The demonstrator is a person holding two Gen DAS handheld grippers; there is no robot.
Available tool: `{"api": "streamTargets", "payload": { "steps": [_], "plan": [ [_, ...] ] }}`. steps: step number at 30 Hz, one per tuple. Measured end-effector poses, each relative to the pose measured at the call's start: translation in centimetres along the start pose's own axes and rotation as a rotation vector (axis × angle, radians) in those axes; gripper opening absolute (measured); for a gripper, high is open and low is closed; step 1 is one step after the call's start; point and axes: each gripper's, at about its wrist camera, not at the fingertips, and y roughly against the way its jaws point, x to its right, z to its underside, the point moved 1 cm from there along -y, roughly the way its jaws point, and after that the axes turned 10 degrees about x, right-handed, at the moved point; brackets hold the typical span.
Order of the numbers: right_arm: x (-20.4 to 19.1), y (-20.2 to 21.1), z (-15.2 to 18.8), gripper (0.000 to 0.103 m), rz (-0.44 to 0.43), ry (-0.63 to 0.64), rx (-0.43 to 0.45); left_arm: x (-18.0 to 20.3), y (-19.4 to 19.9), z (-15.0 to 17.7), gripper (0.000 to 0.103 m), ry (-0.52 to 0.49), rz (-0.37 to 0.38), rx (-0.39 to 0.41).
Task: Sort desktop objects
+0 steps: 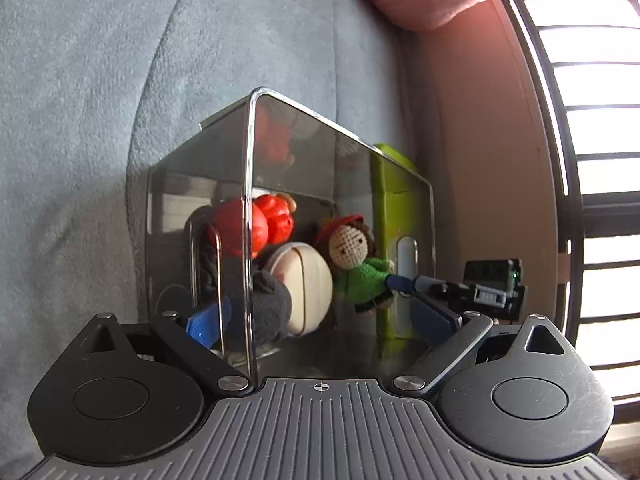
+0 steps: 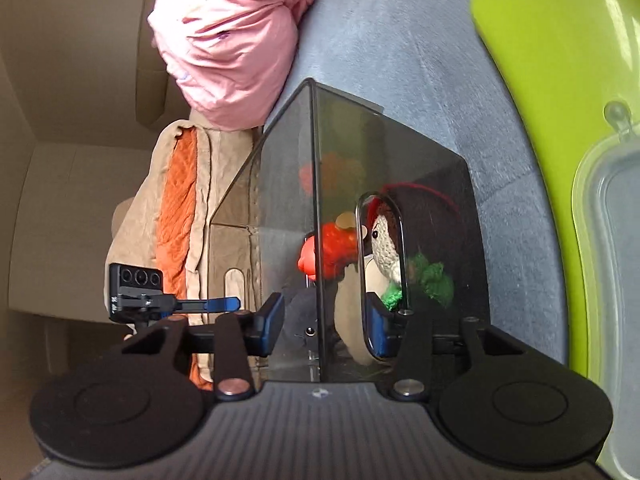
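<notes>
A clear smoked plastic box (image 1: 304, 160) sits between both grippers, held up at each end. Inside lie a red toy (image 1: 260, 224), a crocheted doll in green (image 1: 360, 268), a cream round case (image 1: 308, 280) and a dark grey soft thing (image 1: 268, 304). My left gripper (image 1: 320, 320) straddles one corner of the box, one blue pad (image 1: 208, 320) through the handle slot. My right gripper (image 2: 324, 328) straddles the opposite corner (image 2: 316, 200), one pad (image 2: 378, 328) in the slot by the doll (image 2: 386, 248). Each gripper shows in the other's view.
A blue-grey blanket (image 1: 120, 100) lies behind the box. A lime green container (image 2: 540, 120) with a clear lid stands at the right. A pink bundle (image 2: 232, 32) and orange-beige cloth (image 2: 180, 220) lie nearby. A barred window (image 1: 592, 160) is to the right.
</notes>
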Motion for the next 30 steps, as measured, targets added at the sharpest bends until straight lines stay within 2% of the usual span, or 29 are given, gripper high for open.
{"api": "streamTargets", "payload": {
  "steps": [2,4,5,6,7,8,13,14,16,19,21,22,24,27,30],
  "plan": [
    [0.0,0.0,0.0,0.047,-0.006,0.011,0.003,-0.6,0.1,-0.3,0.096,0.019,0.018,0.020],
    [0.1,-0.1,-0.1,0.047,-0.018,0.011,0.000,-1.4,0.3,-0.5,0.078,0.037,0.005,0.033],
    [0.1,-0.2,-0.1,0.049,-0.027,0.012,-0.003,-2.0,0.2,-0.6,0.045,0.055,-0.035,0.022],
    [0.2,-0.2,-0.1,0.049,-0.038,0.019,-0.007,-2.9,-0.4,-0.6,0.023,0.083,-0.080,-0.001],
    [0.2,-0.2,-0.2,0.050,-0.050,0.031,-0.011,-3.9,-1.1,-0.5,0.022,0.120,-0.092,-0.021],
    [0.3,-0.3,-0.2,0.050,-0.063,0.041,-0.014,-4.6,-1.5,-0.4,0.022,0.142,-0.065,-0.024],
    [0.3,-0.9,-0.4,0.054,-0.119,0.048,0.011,-5.5,-1.7,0.0,0.023,0.173,-0.009,0.017],
    [0.2,-1.1,-0.4,0.050,-0.109,0.038,0.012,-5.6,-1.6,0.3,0.023,0.183,-0.012,0.027],
    [0.1,-1.6,-0.4,0.043,-0.052,0.008,-0.002,-5.3,-1.4,1.2,0.023,0.185,-0.027,0.047],
    [0.0,-1.5,0.2,0.026,0.107,-0.114,0.008,-5.3,-1.2,2.5,0.023,0.205,-0.044,0.060],
    [-0.4,-1.2,0.9,0.026,0.142,-0.121,0.020,-5.3,-1.0,3.7,0.023,0.214,-0.062,0.061],
    [-0.9,-1.0,1.5,0.022,0.168,-0.089,0.021,-5.2,-0.9,4.4,0.023,0.215,-0.071,0.062],
    [-1.7,-0.5,3.0,0.021,0.223,-0.035,0.018,-4.9,-0.3,5.8,0.022,0.216,-0.091,0.066],
    [-1.9,0.7,5.6,0.021,0.251,-0.028,0.021,-4.9,0.4,8.2,0.022,0.226,-0.097,0.077],
    [-1.9,1.8,7.8,0.021,0.268,-0.027,0.041,-5.5,1.2,10.0,0.025,0.287,-0.087,0.114]
  ]
}}
